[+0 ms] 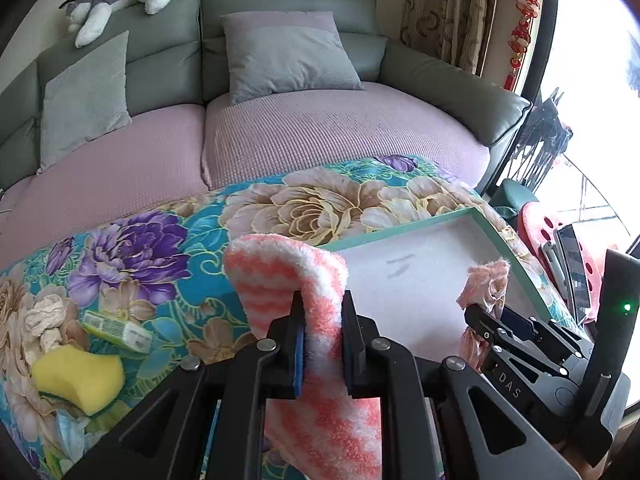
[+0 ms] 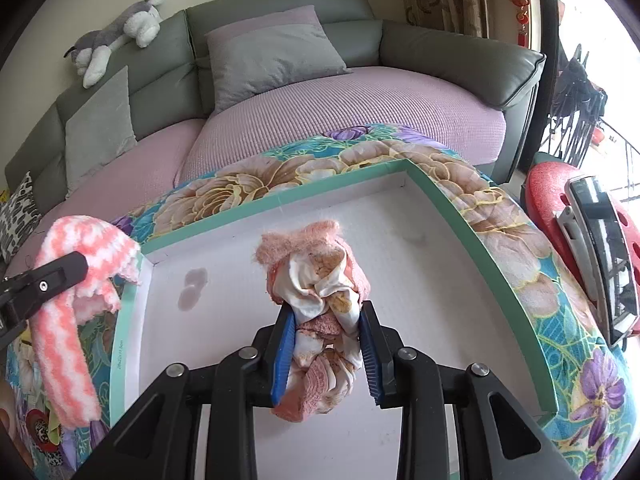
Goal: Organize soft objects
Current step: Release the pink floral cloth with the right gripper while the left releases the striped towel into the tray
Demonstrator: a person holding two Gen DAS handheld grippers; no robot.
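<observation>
Tray empty beneath right gripper pinching a pink rag; left gripper clamps striped cloth; sponge waits

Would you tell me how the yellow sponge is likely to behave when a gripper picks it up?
The yellow sponge looks like foam, so it is probably light and would squash between the pads. Its waisted, flat shape suggests it will not roll. It lies on the flowered blanket, so pushing would likely drag rather than slide.
</observation>
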